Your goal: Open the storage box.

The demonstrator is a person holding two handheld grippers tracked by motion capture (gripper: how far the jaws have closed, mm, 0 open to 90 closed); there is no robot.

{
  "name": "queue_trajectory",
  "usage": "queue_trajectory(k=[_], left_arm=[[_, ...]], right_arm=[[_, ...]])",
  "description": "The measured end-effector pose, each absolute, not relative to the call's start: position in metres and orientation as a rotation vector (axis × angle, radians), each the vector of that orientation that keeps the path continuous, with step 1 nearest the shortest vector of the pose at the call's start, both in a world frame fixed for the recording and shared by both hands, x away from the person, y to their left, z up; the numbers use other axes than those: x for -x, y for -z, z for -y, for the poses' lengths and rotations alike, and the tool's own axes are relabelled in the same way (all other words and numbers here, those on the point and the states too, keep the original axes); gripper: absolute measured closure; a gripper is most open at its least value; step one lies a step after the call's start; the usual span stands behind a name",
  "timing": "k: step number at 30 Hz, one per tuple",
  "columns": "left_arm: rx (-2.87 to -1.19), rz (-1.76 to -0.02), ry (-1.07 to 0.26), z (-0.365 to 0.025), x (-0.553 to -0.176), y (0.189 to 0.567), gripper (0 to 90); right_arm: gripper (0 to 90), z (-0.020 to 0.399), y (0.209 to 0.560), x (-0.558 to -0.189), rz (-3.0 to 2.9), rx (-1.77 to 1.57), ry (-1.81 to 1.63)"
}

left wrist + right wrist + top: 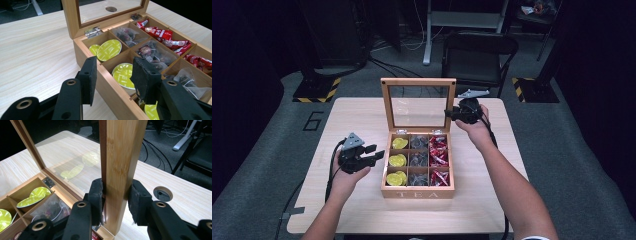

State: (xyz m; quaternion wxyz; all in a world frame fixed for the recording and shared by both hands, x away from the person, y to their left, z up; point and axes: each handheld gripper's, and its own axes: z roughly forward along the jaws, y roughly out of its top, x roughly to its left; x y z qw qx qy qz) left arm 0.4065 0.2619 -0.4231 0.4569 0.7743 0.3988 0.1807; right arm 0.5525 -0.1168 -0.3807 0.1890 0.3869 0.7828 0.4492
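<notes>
**Lid held upright, left tool poised at the yellow pods**

The right tool [455, 113] pinches the right-hand frame of the tea box lid [120, 157], its pads pressed against both faces of the wooden upright, as the right gripper view shows. The lid stands roughly vertical over the tea box [418, 192], which sits near the middle of the surface [357, 112], its front wall closer to the near edge. This looks like the holding step: the lid is propped so that the other hand can work inside.

The left tool [371, 154] hangs spread and empty just beside the box's left wall, its jaws parted over the wall and the left column of compartments in the left gripper view. The yellow-green pods [109, 50] lie in that column; clear sachets [155, 53] fill the middle column and red packets [160, 33] the right.

The likely next move is a reach into a left compartment, or a lowering of the lid. A reach calls for lifting the left tool over the wall and coming down between the dividers, which leave little room for spread jaws. Lowering calls for that tool to stay outside the box.

A round cable hole [163, 193] sits in the surface behind the lid. A black chair [479, 50] stands beyond the far edge, well apart.
</notes>
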Motion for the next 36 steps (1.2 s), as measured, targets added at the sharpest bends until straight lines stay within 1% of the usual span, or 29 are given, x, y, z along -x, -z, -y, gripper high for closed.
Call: queue_trajectory(k=[25, 33, 36], left_arm=[[-1.914, -1.003, -0.418, -0.266, -0.404, 0.433, 55.5], [-1.917, -1.0, -0.416, -0.264, -0.403, 0.435, 55.0], [-1.914, -1.002, -0.418, -0.265, -0.403, 0.435, 54.6]], right_arm=[[63.3, 0.113, 0.385, -0.571, -2.189, -1.158, -1.245], [62.8, 0.112, 0.384, -0.571, -2.188, -1.177, -1.235], [57.6, 0.112, 0.384, -0.57, -2.189, -1.188, -1.248]])
